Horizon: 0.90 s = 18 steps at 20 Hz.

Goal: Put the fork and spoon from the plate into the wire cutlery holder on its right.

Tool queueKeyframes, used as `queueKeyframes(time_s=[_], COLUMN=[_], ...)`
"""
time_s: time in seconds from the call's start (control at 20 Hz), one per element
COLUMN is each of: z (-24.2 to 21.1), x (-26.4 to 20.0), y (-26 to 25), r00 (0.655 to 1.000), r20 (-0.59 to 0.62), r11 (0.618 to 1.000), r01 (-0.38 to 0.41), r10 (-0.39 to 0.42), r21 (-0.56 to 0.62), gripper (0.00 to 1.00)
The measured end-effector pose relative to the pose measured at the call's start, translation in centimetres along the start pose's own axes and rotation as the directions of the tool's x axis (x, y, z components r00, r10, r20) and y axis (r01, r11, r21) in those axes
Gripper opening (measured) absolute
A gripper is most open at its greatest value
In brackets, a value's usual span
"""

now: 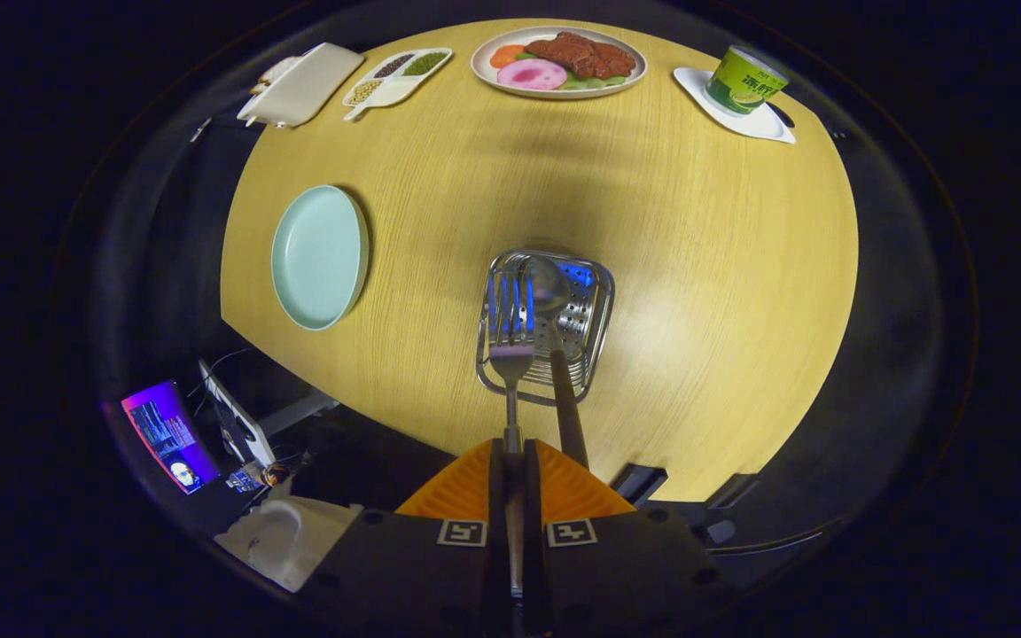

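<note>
1. The claw (515,456) is clamped on the handle of the fork (510,363), both orange fingers (457,492) pressed against the thin stem with barely a gap between them
2. The fork's head and tines point ahead of the fingers, over the near rim of the wire cutlery holder (546,328); whether the tines touch the holder I cannot tell
3. The spoon (555,328) already sits in the holder, its bowl toward the far side and its dark handle leaning back over the near rim, just beside the right finger
4. The holder stands on a round, pale wood-grain surface (697,292); well to its left lies an empty light-green plate (320,257)
5. Along the far edge of the surface, left to right: a white oblong dish (302,84), a divided tray of beans (397,75), a plate of meat and vegetables (558,60), and a green cup (745,80) on a white coaster
6. Off the near-left edge of the surface, in the dark room, a lit screen (169,434) glows purple beside a white device (284,532) and some cables
</note>
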State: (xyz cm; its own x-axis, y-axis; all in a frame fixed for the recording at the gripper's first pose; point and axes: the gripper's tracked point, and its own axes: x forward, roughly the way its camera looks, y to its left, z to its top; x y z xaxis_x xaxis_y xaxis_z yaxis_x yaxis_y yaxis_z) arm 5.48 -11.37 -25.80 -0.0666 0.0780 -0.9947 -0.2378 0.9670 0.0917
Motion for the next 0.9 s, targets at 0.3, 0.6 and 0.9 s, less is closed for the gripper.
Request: queueKeyframes(time_s=[0.3,0.6,0.9], z=[0.1,-1.5,-0.9], x=[1.3,0.9,1.6], y=[-0.6,-0.9,-0.5], r00=[0.995,0.988,0.984], r20=[-0.094,-0.135,-0.158], r11=[0.999,0.997,0.996], r01=[0.04,0.065,0.085], r10=[-0.041,-0.07,-0.087], r21=[-0.014,-0.042,-0.022], gripper=[0.1,0.1,0.11])
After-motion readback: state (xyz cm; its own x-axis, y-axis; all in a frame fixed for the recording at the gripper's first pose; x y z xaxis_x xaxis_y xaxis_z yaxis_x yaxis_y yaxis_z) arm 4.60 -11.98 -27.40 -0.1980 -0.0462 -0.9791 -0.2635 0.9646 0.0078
